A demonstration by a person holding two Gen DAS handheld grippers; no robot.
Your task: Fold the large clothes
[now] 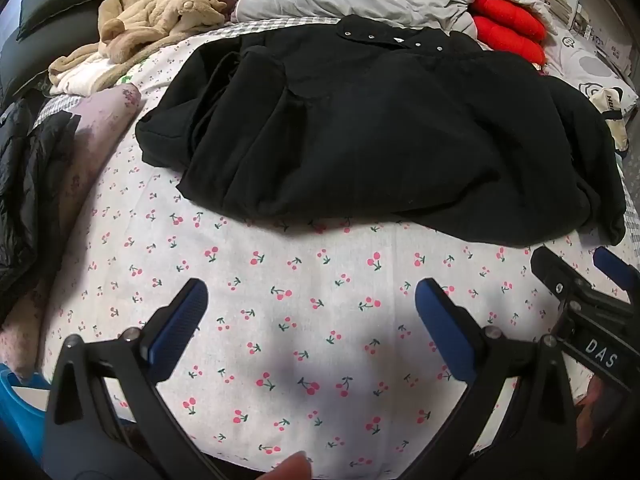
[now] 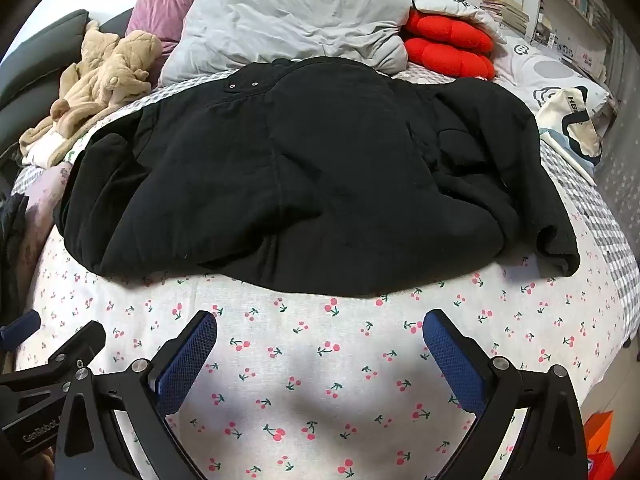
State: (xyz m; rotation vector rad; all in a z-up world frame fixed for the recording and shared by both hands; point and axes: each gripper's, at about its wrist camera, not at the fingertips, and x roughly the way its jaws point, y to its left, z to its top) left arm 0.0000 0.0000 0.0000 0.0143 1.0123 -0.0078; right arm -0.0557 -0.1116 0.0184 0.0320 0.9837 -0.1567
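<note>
Although the cherry-print bedsheet (image 1: pixel 320 320) fills both views, the black coat (image 2: pixel 304 184) takes up its middle, lying flat with its long axis across the bed from side to side and its snap-studded collar end toward the grey pillow (image 2: pixel 288 20). Beside that pillow sit a red cushion (image 2: pixel 448 44) and, left, a tan plush toy (image 1: pixel 160 12). Only the left wrist view shows a dark puffer jacket (image 1: pixel 20 184) at the bed's edge; only the right shows bookshelves (far right). The left gripper (image 1: pixel 312 308) and right gripper (image 2: pixel 320 340) hover over bare sheet, jaws spread wide, holding nothing, short of the coat's near hem.
</note>
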